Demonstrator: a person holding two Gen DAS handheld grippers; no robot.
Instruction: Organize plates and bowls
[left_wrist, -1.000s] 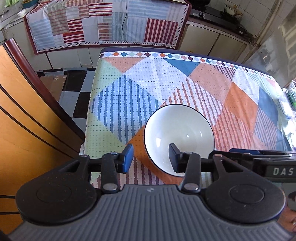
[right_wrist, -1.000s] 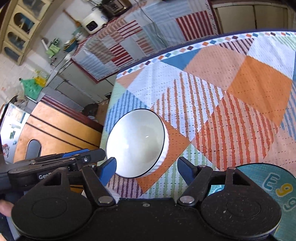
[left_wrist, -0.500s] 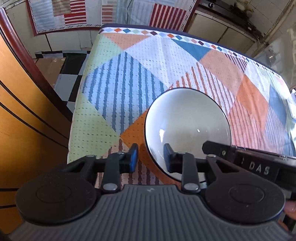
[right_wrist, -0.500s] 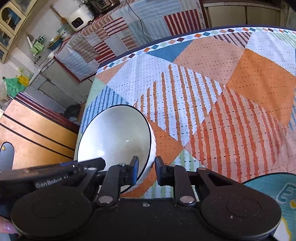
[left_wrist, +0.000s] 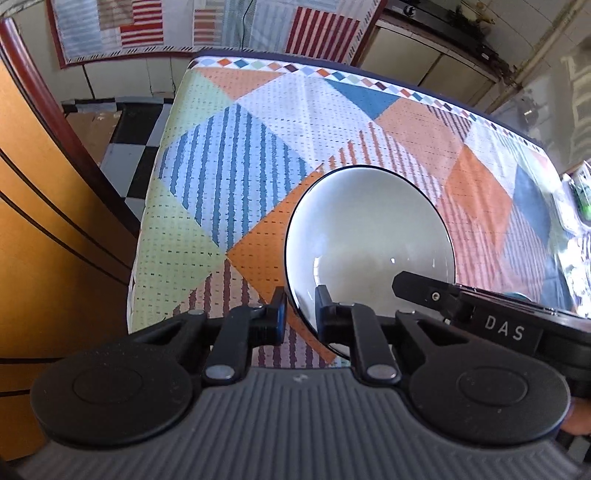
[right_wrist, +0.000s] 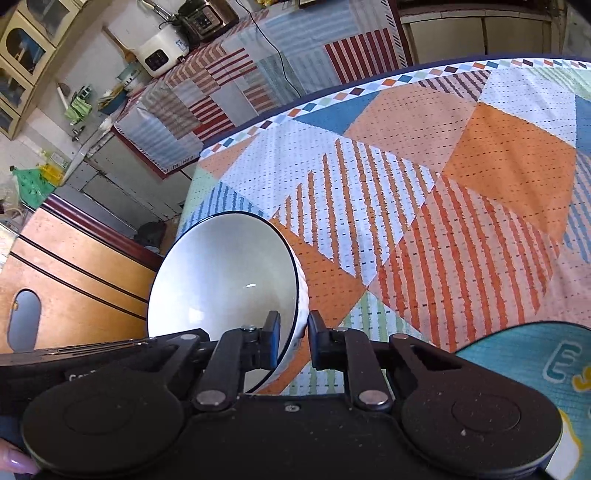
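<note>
Left tool (left_wrist: 300, 314): jaws have just closed, pinching the near-left rim of the white bowl (left_wrist: 369, 236).
Right tool (right_wrist: 293, 339): clamped on the same bowl's near-right rim.
Bowl: at the near-left corner of the patchwork-clothed bench (left_wrist: 236, 166), tilted.

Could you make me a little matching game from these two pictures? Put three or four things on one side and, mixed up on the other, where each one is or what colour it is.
Things:
1. white bowl
2. tablecloth
3. wooden cabinet
4. left gripper

Descriptions:
A. orange-brown with dark lines, beside the table
B. its fingers pinch the near rim of another item
C. dark line round the rim, plain inside
D. patchwork of orange, blue and green, with stripes

Pairs: 1-C, 2-D, 3-A, 4-B
</note>
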